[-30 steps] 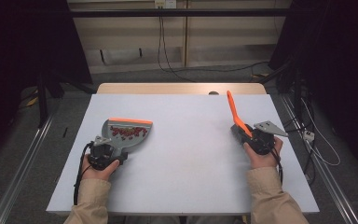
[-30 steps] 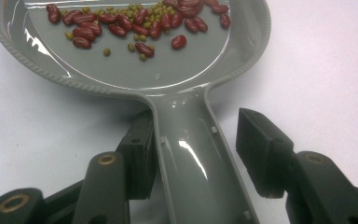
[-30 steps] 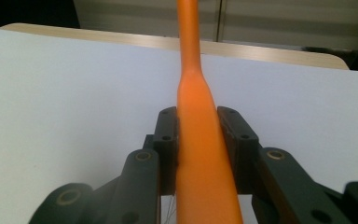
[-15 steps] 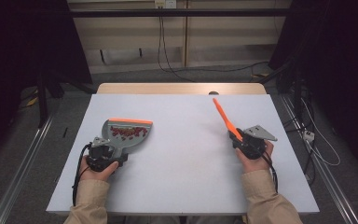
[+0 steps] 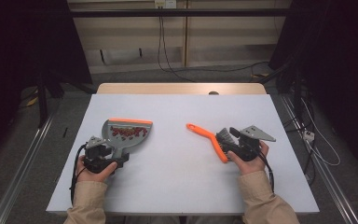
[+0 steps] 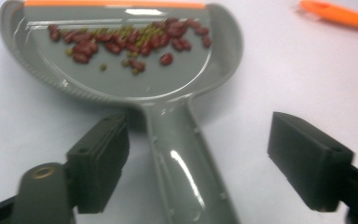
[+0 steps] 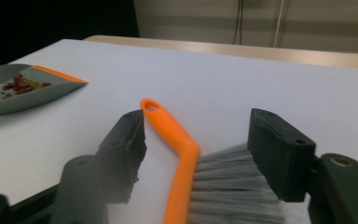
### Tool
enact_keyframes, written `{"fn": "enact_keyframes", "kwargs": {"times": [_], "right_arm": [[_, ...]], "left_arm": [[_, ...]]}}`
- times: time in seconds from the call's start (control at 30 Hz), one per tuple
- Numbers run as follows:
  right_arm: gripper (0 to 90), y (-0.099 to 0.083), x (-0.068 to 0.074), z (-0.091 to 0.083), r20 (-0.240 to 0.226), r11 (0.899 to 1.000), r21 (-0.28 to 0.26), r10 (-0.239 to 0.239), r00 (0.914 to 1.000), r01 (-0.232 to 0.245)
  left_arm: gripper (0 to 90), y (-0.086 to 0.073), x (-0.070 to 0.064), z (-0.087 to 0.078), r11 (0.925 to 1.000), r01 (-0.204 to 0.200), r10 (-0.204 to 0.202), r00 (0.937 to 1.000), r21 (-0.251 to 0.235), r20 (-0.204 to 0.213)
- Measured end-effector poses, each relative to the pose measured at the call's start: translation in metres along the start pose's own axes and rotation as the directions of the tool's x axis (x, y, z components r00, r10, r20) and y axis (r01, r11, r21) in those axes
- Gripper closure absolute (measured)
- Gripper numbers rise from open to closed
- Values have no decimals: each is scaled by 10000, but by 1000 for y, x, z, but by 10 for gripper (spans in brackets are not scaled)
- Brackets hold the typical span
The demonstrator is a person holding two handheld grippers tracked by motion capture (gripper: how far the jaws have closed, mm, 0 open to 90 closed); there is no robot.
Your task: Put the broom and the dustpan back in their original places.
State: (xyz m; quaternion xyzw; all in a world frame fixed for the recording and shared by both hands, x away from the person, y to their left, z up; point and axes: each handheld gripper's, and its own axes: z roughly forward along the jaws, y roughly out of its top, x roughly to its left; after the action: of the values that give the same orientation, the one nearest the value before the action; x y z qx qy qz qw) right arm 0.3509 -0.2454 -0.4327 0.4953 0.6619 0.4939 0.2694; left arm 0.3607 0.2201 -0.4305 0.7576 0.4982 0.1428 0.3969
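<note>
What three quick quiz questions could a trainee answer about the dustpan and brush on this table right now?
1. True or false: the left gripper has its jaws spread apart on either side of the dustpan handle.
2. What lies in the dustpan's tray?
A. paper scraps
B. red and green beans
C. screws
3. Fill in: the brush has an ______ handle and grey bristles.

Key
1. True. In the left gripper view both jaws stand clear of the grey handle.
2. B. The beans sit near the orange lip.
3. Orange. In the right gripper view the brush lies on the white table between the open jaws of the right gripper.
</note>
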Motion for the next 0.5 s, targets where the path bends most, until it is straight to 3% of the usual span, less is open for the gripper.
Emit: {"fn": "enact_keyframes", "kwargs": {"times": [0.1,0.23,0.5], "right_arm": [[318,-2,-4,-4,-37,10000,20,22,10000,-22],[261,-7,-7,-10,-159,9998,207,-61,9999,65],[211,-14,-10,-22,-473,9987,445,-229,9986,250]], "left_arm": [[136,1,-1,-3,9986,-281,291,9993,-440,229],[123,2,-2,-7,9943,-631,677,9964,-856,516],[95,1,1,-15,9822,-859,1029,9901,-1668,959]]}}
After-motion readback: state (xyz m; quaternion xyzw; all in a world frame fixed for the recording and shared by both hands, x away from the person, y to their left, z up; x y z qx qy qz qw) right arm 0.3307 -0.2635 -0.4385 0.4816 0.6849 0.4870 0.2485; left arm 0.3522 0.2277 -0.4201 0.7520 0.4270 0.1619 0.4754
